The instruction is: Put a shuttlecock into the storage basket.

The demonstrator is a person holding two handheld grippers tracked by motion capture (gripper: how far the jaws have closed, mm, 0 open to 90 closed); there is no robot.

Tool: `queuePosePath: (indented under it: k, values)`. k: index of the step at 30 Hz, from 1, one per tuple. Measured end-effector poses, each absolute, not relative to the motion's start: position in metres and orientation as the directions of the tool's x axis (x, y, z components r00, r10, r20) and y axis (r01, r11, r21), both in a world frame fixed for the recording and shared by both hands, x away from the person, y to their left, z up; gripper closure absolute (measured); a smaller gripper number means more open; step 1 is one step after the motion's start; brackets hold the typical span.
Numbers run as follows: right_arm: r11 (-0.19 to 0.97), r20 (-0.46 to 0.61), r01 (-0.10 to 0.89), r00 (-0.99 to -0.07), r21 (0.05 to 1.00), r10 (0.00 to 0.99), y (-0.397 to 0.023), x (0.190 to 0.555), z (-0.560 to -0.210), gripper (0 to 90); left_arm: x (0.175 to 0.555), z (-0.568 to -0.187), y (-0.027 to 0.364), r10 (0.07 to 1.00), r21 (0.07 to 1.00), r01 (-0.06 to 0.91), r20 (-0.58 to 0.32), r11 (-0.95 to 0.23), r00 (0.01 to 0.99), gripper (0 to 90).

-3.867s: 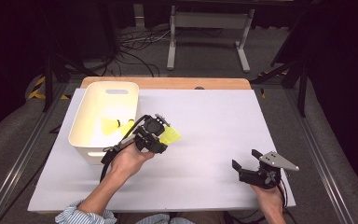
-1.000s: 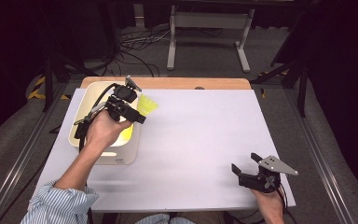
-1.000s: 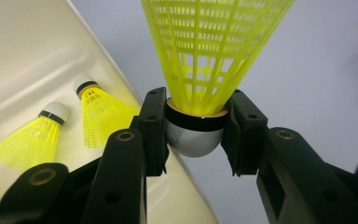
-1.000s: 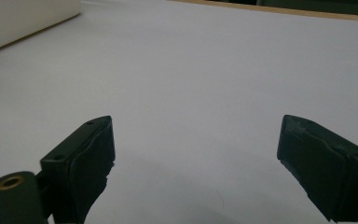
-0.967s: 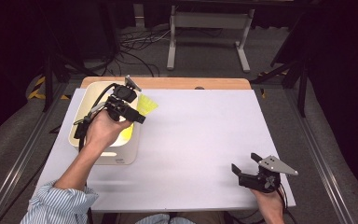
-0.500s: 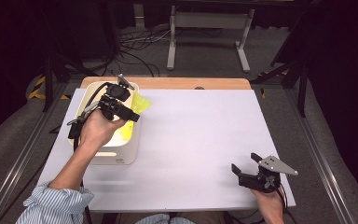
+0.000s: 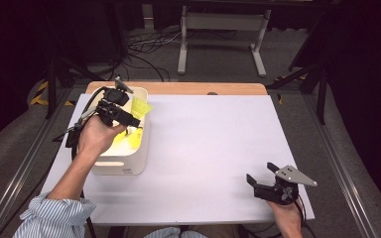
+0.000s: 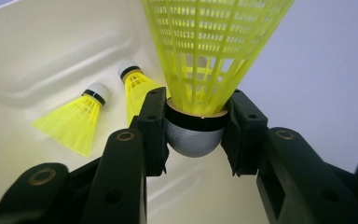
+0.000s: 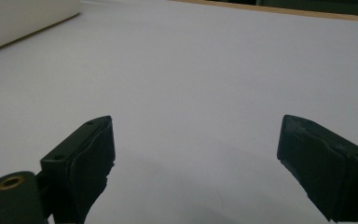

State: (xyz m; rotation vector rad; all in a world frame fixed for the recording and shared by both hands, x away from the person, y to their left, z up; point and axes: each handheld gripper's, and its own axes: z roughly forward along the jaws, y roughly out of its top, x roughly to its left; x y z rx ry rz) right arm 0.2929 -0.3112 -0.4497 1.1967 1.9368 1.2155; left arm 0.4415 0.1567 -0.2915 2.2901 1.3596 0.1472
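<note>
Your left hand-held gripper (image 7: 129, 115), upper left, pinches a yellow shuttlecock (image 8: 200, 84) over the white bin (image 7: 124, 166); your right hand-held gripper (image 7: 262, 179), lower right, stands spread.

From the left gripper view I lose the held shuttlecock (image 8: 214, 56) skirt past the top edge, and my jaws cover the sides of its cork. One tub (image 7: 129, 166) shuttlecock (image 8: 137, 91) sits half behind a jaw.
</note>
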Motion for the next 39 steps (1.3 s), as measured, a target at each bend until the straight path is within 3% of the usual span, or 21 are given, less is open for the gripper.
queuePosePath:
  k: [23, 39]
  values:
    - [0.191, 0.004, 0.388, -0.448, 0.902, 0.894, -0.312, 0.292, -0.449, 11.7, 0.458, -0.313, 0.183, 0.897, 0.421, 0.851, -0.161, -0.314, 0.411, 64.1]
    - [0.197, 0.004, 0.394, -0.455, 0.898, 0.891, -0.312, 0.293, -0.45, 11.9, 0.467, -0.323, 0.19, 0.919, 0.405, 0.865, -0.127, -0.296, 0.373, 63.8]
